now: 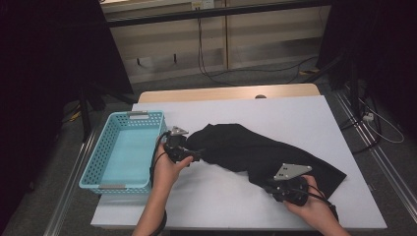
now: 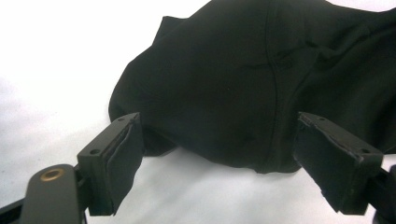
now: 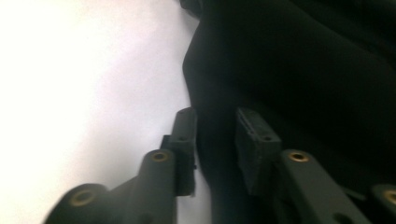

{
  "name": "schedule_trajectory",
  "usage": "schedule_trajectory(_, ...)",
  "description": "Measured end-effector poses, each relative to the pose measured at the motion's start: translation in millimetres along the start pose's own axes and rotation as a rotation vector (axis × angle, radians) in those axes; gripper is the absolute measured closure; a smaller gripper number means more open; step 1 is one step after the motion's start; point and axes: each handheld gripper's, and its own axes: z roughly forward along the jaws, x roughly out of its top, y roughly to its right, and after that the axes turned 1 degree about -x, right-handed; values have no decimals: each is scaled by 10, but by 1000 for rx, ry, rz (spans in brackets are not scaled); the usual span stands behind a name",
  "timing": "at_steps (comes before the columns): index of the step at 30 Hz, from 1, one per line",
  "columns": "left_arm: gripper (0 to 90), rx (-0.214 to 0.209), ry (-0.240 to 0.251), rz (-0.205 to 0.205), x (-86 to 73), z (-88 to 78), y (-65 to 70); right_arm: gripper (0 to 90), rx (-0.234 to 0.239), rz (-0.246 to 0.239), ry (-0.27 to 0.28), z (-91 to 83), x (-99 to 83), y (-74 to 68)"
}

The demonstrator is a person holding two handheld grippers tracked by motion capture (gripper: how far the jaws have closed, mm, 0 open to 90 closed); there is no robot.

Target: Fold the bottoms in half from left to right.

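Observation:
A black garment (image 1: 255, 150) lies crumpled across the middle of the white table (image 1: 295, 113). My left gripper (image 1: 196, 156) is at the garment's left end, just right of the basket. In the left gripper view its jaws stand wide open (image 2: 219, 154) on either side of the rounded cloth end (image 2: 233, 79), with neither pad touching it. My right gripper (image 1: 271, 186) is at the garment's near right edge. In the right gripper view its jaws (image 3: 215, 126) stand narrow, a gap still showing between the pads. The dark cloth edge (image 3: 289, 70) runs into that gap.
A light blue perforated basket (image 1: 93, 162) with nothing in it sits at the table's left edge, close to my left hand. Bare white tabletop lies in front of the garment and behind it. Cables and a frame stand beyond the far edge.

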Motion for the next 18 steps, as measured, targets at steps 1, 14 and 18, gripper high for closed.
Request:
schedule_trajectory(1,173,0,0,0,0,2,2,748,0,0,0,0,0,0)
schedule_trajectory(14,174,5,14,-3,11,-29,-9,896,116,30,-52,-217,-75,81)
schedule_trajectory(18,173,2,15,-1,18,-43,-1,892,117,24,-70,-261,-106,119)
